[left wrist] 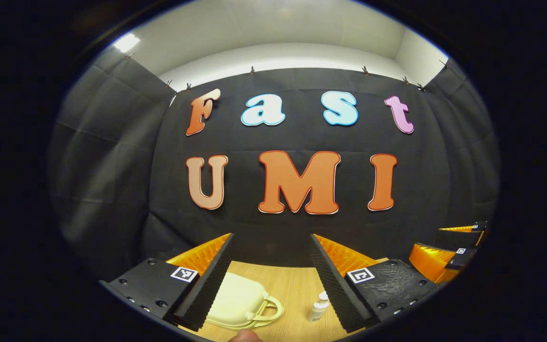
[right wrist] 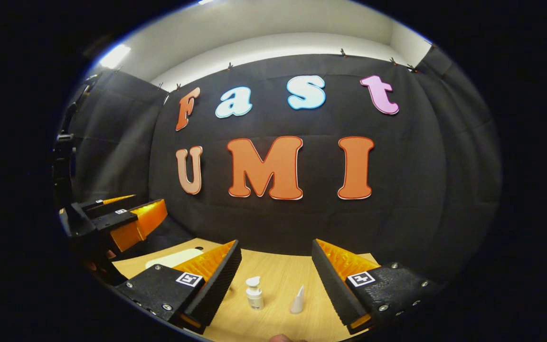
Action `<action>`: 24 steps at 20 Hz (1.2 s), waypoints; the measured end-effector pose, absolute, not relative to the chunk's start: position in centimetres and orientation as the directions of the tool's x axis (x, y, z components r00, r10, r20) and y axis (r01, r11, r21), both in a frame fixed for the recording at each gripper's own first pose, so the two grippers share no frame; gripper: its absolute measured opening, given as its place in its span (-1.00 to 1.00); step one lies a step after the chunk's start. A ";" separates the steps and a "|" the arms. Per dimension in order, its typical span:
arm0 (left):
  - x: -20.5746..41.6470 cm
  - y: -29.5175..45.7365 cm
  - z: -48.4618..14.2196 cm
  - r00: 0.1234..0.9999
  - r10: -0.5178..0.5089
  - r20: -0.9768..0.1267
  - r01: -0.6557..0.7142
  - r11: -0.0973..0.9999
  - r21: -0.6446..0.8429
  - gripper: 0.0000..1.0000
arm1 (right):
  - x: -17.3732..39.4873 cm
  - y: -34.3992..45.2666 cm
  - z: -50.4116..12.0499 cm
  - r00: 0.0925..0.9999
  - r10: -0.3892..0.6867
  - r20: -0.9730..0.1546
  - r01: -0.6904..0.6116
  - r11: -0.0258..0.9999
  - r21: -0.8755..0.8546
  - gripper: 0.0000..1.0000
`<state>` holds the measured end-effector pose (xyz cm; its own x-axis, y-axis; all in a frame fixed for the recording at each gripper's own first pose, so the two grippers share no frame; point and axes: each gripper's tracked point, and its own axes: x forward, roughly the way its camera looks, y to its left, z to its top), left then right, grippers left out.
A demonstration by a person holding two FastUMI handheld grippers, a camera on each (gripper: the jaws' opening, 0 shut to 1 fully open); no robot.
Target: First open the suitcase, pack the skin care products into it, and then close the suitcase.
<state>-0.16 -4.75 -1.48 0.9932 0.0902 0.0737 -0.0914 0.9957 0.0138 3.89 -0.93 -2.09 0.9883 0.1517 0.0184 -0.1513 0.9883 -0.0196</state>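
While both grippers (left, right) hang spread, suitcase sits closed, half-hidden behind finger.

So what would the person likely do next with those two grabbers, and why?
Probably lower the left gripper toward the suitcase. The case lies shut on the table, the pump bottle and tube stand unpacked, and both grippers are open, holding nothing.

Black cloth walls, wooden table, ceiling light.

Cream suitcase, white bottle, pale wooden table.
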 end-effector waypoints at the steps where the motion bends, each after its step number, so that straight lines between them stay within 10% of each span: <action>1: 0.0 -5.0 -1.1 0.994 0.077 0.081 -0.079 0.997 0.021 0.93 | 4.0 -1.0 -2.0 0.988 0.151 0.021 -0.151 0.988 -0.015 0.91; 24: 4.2 -4.0 -6.2 1.000 -0.013 0.021 0.008 0.980 0.201 0.99 | 6.2 -0.5 -2.5 0.997 0.078 0.018 -0.077 0.994 -0.077 0.90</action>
<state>4.21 -4.02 -6.18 0.9997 -0.0128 0.0207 0.0084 0.9796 0.2010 6.15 -0.48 -2.50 0.9968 0.0784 0.0182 -0.0767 0.9941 -0.0770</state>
